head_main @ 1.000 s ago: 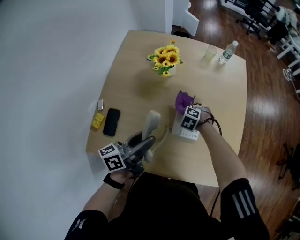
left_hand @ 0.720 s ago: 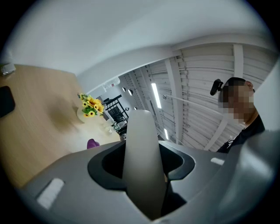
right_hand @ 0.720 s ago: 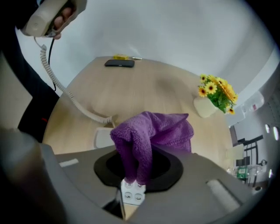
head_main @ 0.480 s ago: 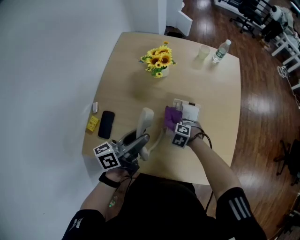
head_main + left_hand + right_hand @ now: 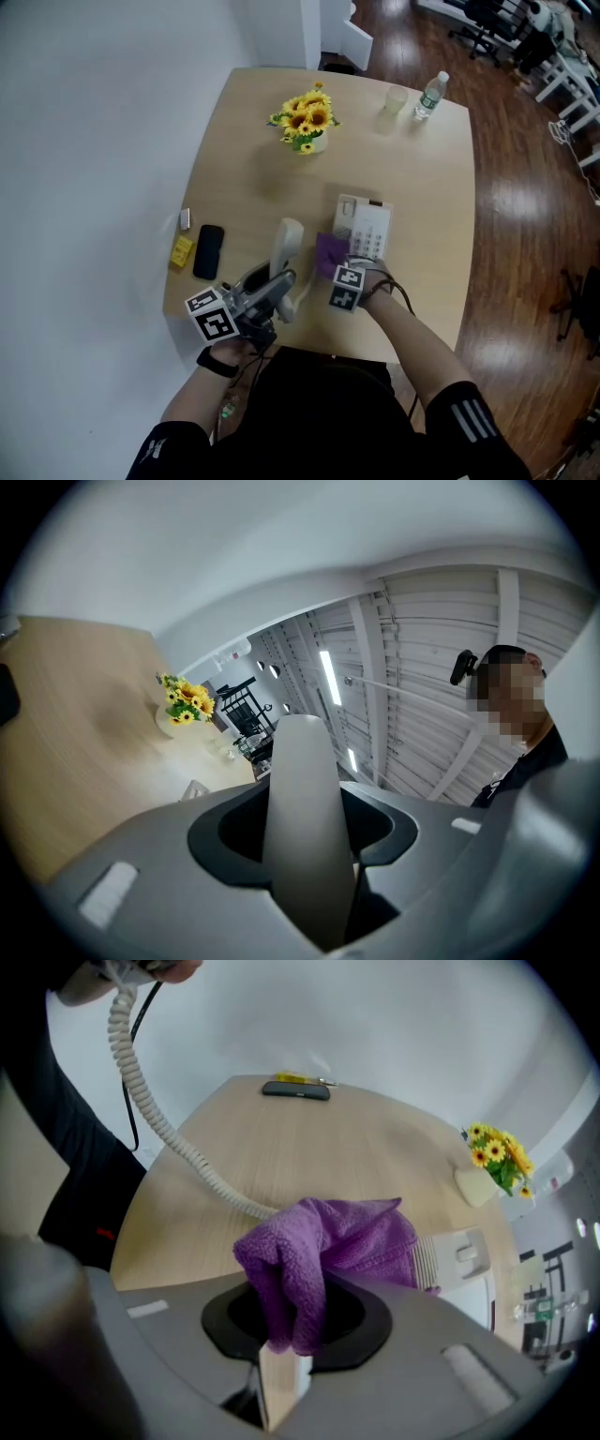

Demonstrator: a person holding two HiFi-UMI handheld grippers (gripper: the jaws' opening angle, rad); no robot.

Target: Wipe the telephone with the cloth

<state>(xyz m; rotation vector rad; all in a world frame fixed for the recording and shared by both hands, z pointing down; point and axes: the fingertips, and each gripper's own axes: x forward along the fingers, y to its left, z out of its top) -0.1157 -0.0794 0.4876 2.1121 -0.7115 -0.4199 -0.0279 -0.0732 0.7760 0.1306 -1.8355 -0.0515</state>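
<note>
While the handset (image 5: 287, 242) is clamped between the closed fingers of the left gripper (image 5: 279, 283), with most of its length jutting beyond the fingertips, the purple cloth (image 5: 323, 1241) is pinched between the fingers of the right gripper (image 5: 337, 268), which is pointed steeply down at the table (image 5: 244, 159). The cloth is bunched just past those fingertips and laid against the near edge of the telephone (image 5: 367, 225), which is set just beyond them. The coiled cord (image 5: 159, 1119) is seen trailing left of the fingers.
</note>
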